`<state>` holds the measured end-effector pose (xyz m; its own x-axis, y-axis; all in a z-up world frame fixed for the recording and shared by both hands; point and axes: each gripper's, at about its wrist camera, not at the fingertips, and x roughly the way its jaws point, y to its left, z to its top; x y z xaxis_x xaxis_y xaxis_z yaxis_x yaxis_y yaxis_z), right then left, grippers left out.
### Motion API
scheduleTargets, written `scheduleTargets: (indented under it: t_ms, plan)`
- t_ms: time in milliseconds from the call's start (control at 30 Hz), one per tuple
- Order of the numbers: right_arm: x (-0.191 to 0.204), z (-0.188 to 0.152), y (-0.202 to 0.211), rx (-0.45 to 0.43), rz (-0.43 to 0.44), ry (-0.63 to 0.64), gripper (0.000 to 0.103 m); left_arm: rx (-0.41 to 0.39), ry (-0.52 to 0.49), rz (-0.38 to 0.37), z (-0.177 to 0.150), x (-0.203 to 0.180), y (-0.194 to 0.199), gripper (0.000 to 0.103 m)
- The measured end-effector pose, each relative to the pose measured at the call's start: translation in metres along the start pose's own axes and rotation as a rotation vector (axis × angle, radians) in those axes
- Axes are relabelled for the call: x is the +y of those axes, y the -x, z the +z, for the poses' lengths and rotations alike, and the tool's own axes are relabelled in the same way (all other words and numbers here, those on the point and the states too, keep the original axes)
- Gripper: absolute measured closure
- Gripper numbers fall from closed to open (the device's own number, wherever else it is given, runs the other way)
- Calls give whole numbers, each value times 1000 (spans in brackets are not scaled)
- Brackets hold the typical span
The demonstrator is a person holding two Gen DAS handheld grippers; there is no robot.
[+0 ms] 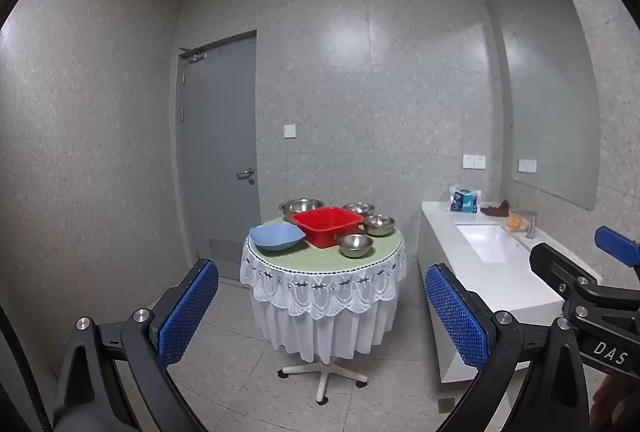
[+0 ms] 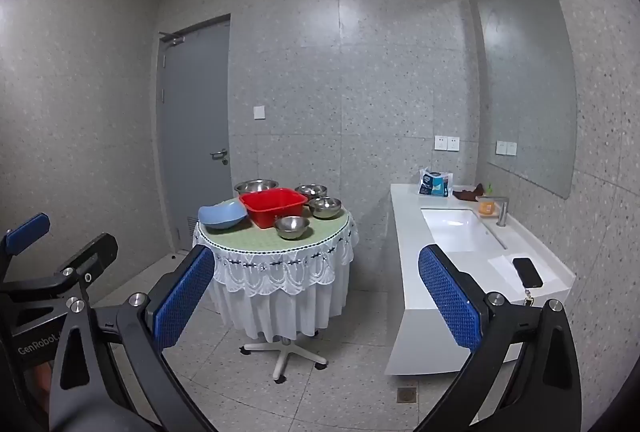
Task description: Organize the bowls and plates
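A round table with a green top and white lace cloth stands mid-room. On it are a red square basin, a blue plastic bowl at its left, and several steel bowls: one large at the back, one at the front, two at the right. My left gripper is open and empty, far short of the table. My right gripper is open and empty too.
A white counter with a sink and faucet runs along the right wall. A black phone lies on its near end; a tissue pack at its far end. A grey door is behind the table.
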<state>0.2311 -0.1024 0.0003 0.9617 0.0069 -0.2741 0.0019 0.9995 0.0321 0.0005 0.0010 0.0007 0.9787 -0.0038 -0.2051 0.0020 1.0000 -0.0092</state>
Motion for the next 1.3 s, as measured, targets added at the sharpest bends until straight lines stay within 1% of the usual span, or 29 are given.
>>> scheduleTargets:
  t_ms: [67,100,167,200,267,367,433,500,733,967,1300]
  plan:
    - [0,1,0,-1,0,1,0,5,3,-4,1,2,-1,1]
    - [0,1,1,-8,3,-9,0,15,-3,9,1,0,-6,1]
    - [-1,1,1,-8,3,-10,0,-17,5,5,0,8,2,1]
    - [0,1,3,-9,1,-10,0,-29,-23,13,1,0,9,1]
    - [0,2,10,-11,0,-11,0,-26,-24,12,1,0,11,1]
    - [2,-7,11,-8,3,-15,0,-12,-26,10,-2,-3,7,1]
    - [1,-9,15,-10,-2,-14,0,-17,-26,9,-1,-4,9,1]
    - [2,-9,10,2,-6,-14,0,-20,-24,9,-2,-5,12,1]
    - [3,-6,12,-1,-10,-9,0,-22,-17,6,2,-4,21,1]
    - [2,-6,11,1,-8,-13,0,-19,-18,5,0,-3,17,1]
    - [-5,-5,7,12,-6,-22,0,-22,-29,5,0,-6,23,1]
